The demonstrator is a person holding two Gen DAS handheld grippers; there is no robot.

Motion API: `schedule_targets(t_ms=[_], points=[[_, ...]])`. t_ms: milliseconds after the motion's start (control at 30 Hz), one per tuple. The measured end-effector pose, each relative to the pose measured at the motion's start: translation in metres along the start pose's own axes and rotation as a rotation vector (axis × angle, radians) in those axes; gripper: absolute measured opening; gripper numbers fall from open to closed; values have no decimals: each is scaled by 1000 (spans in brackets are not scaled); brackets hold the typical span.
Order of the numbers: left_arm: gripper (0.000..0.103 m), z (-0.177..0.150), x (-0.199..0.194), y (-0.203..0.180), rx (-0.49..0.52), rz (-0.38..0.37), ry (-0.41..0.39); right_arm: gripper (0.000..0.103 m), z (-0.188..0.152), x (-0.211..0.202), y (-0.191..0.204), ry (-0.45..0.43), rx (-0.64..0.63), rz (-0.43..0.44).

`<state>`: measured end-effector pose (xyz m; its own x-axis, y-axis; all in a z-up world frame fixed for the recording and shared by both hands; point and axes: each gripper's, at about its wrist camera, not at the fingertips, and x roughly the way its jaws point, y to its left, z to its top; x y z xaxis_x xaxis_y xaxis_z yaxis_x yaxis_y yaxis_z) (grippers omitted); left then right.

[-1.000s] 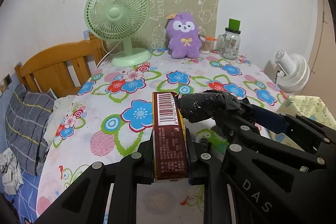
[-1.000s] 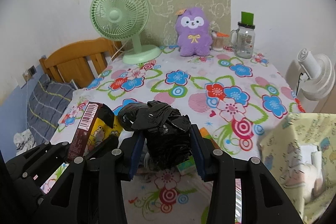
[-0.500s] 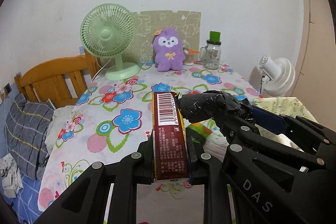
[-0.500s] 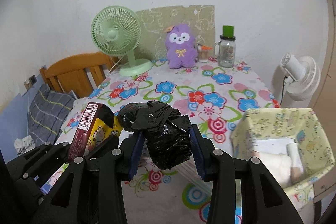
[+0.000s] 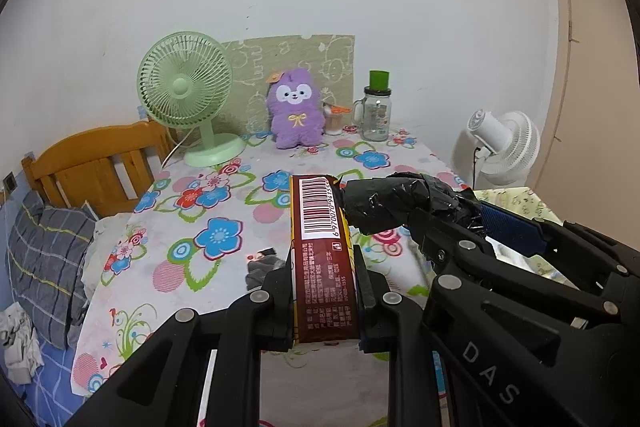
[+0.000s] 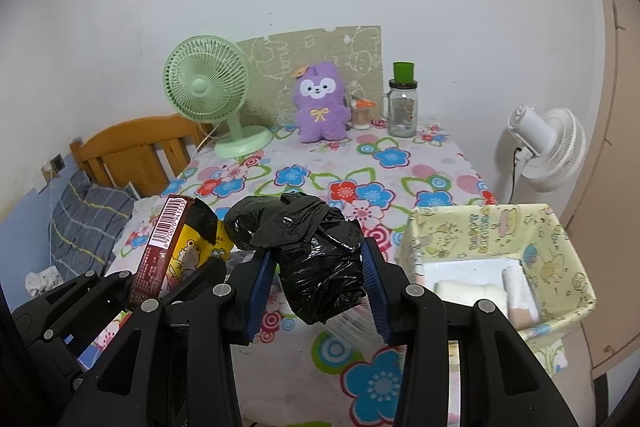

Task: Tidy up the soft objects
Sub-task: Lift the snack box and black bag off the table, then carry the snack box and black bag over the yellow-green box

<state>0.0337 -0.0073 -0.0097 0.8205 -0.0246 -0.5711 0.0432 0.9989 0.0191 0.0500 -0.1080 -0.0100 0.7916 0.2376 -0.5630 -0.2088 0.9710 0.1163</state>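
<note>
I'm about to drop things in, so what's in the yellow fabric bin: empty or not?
Not empty. The yellow fabric bin already holds white rolled cloths on its bottom, seen from the right wrist.

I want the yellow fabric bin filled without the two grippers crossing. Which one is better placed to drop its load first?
Probably the right gripper. Its black plastic bundle hangs just left of the yellow fabric bin, while the left gripper with the snack packet sits farther from it.

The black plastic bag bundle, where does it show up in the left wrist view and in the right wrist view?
Left wrist: black plastic bag bundle right of centre, beside the barcoded snack pack.
Right wrist: bundle at centre, between the right hand-held gripper pads.
Shared landmark: purple plush toy at the table's far edge.
</note>
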Motion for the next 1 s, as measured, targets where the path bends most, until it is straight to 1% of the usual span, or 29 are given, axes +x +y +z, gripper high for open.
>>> schedule_targets(t_ms=[267, 533, 733, 867, 1000], points=[[20, 11, -6, -29, 20, -16, -18, 46, 9, -18, -24, -23, 6, -22], [20, 22, -5, -58, 49, -19, -21, 46, 16, -27, -54, -34, 16, -21], [20, 28, 3, -85, 69, -39, -22, 46, 17, -28, -82, -40, 23, -30], [20, 29, 12, -104, 66, -70, -23, 46, 18, -26, -99, -38, 9, -57], [20, 30, 20, -121, 76, -84, -19, 46, 16, -23, -117, -37, 8, -75]])
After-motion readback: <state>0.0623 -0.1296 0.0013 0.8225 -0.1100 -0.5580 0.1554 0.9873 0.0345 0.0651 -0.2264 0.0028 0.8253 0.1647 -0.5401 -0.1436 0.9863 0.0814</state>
